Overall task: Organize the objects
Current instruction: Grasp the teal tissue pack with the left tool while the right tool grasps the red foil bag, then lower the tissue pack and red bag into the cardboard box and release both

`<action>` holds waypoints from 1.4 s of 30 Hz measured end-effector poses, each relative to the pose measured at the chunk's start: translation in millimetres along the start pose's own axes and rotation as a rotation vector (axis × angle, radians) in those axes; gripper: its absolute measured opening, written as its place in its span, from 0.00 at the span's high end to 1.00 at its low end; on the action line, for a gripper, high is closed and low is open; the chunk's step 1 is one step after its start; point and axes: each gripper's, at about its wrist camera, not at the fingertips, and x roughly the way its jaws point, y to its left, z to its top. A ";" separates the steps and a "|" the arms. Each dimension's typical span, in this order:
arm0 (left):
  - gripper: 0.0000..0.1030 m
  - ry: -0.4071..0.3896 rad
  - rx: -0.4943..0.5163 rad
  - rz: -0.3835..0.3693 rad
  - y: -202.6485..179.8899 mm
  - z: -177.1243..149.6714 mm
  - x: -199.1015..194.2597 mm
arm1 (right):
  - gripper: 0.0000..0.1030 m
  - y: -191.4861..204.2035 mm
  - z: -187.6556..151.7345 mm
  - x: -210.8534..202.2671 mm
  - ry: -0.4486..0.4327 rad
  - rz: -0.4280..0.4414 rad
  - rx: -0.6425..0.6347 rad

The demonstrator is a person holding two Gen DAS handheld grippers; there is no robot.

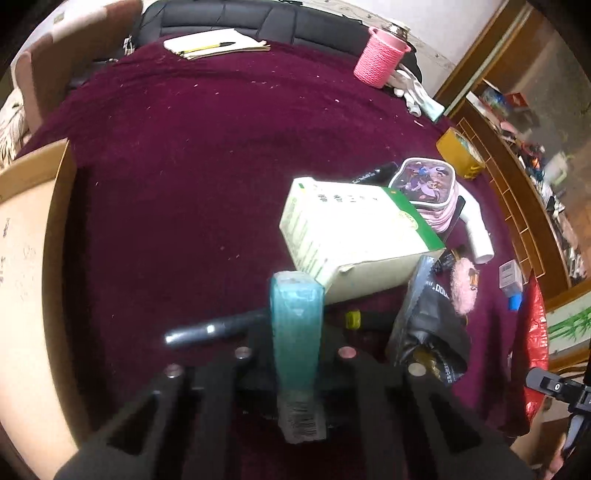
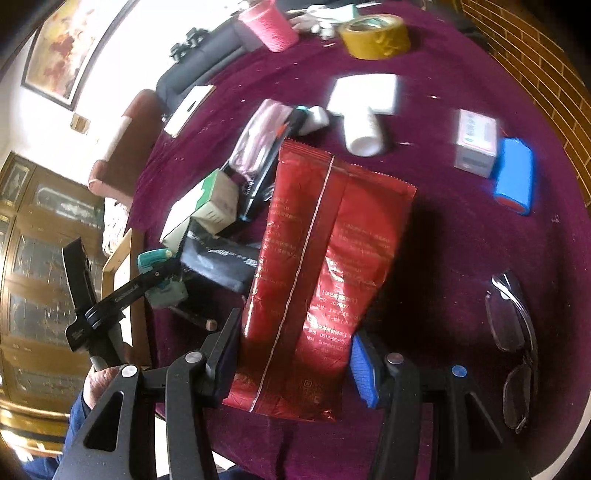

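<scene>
The left gripper [image 1: 297, 291] is fully closed on a dark pen [image 1: 214, 328] lying on the maroon tablecloth [image 1: 184, 166]. Directly ahead, a green-and-white carton [image 1: 351, 236] blocks the path; a black pouch [image 1: 424, 321] lies beside it. A cardboard box [image 1: 33, 258] stands at left. The right gripper [image 2: 291, 354] clamps a red foil packet [image 2: 325, 266]. Eyeglasses [image 2: 513, 343] lie to its right.

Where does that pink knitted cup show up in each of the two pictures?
Left wrist view: the pink knitted cup stands at the top right, on the far edge of the maroon cloth.
Right wrist view: pink knitted cup at the top, left of centre.
Shared landmark: the yellow tape roll nearby.
</scene>
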 end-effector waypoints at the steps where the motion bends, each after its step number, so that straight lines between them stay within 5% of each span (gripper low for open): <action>1: 0.88 -0.002 -0.004 0.005 2.2 -1.2 -1.4 | 0.44 2.3 -0.3 0.5 0.000 0.000 -0.006; 16: 0.88 -0.106 -0.067 -0.064 36.3 -10.9 -83.6 | 0.44 91.8 1.4 25.3 0.045 0.042 -0.210; 26: 0.88 -0.187 -0.186 0.047 133.5 -23.2 -143.2 | 0.44 212.3 -14.9 78.4 0.168 0.108 -0.428; 35: 0.87 -0.174 -0.253 0.122 226.1 -17.6 -158.0 | 0.44 338.7 -20.4 161.5 0.285 0.125 -0.578; 42: 0.87 -0.086 -0.222 0.108 267.8 8.4 -127.8 | 0.44 388.3 -15.5 244.6 0.344 0.060 -0.652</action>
